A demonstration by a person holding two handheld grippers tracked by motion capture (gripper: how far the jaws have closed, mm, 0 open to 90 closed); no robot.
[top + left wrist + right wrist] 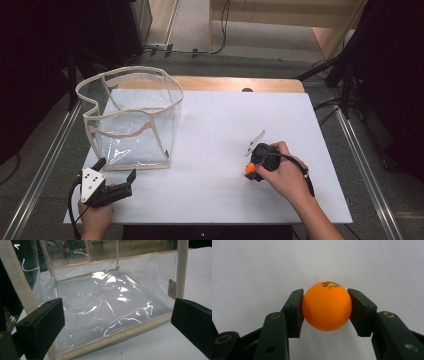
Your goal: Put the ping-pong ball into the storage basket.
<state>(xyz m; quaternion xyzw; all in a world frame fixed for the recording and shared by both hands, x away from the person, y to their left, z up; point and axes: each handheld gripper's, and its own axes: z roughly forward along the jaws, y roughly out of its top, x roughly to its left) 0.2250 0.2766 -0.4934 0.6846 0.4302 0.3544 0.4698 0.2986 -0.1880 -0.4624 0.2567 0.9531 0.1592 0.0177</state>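
An orange ball is clamped between the two black jaws of the right tool, one pad pressed against each side of it; dark printed lettering is seen on the ball's upper part. In the high view the same ball is seen as a small orange spot at the tip of the right tool, which is gripped by the person's right hand over the right half of the white surface, nearer the front edge than the back. Whether the ball is touching the surface cannot be told.

The left tool is held at the front left corner of the surface by the left hand, with its jaws spread wide and nothing between them. It is pointed at a clear plastic bag with cream fabric trim, which is stood upright and open-topped on the back left part of the surface. In the left gripper view the bag's bottom seam is seen just beyond the parted jaws, apart from them.
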